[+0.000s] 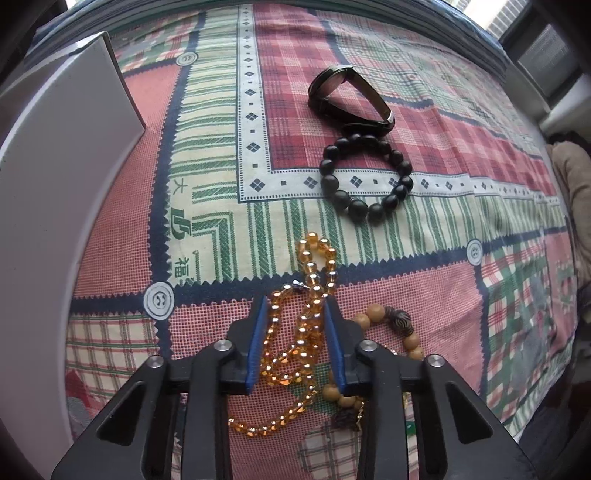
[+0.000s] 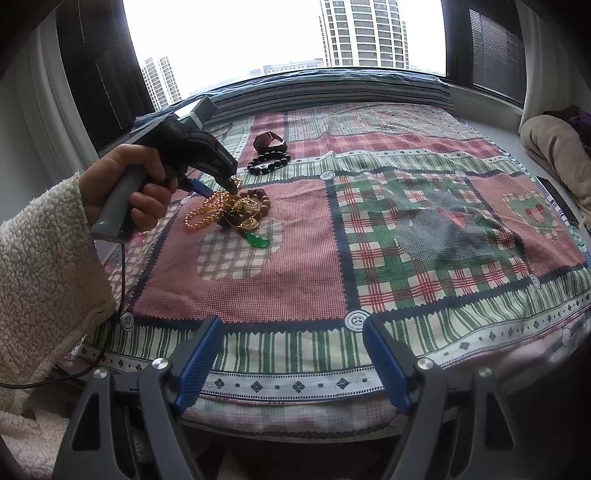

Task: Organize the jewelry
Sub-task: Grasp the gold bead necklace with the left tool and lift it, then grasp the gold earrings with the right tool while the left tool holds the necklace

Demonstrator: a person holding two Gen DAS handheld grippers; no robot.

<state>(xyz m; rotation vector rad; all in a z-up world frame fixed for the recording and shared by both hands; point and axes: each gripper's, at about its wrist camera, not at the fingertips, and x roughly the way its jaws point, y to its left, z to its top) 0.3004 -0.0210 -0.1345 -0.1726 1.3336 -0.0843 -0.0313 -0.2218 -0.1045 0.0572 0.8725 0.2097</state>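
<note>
Left wrist view: left tongs [image 1: 295, 306] straddle amber beads [image 1: 291, 343], partly hiding wooden bracelet [image 1: 380, 332].

A home bedroom: patchwork bedsheet [image 2: 332, 258] over a bed beside a window [image 2: 280, 37] overlooking apartment towers [image 2: 364, 33].

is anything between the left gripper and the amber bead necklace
Nothing visible. The left gripper already straddles the amber glass bead necklace, with strands lying between its blue pads on the patchwork cloth. The tan wooden bead bracelet lies just beside its right finger, tangled close, so it could get caught too.
</note>
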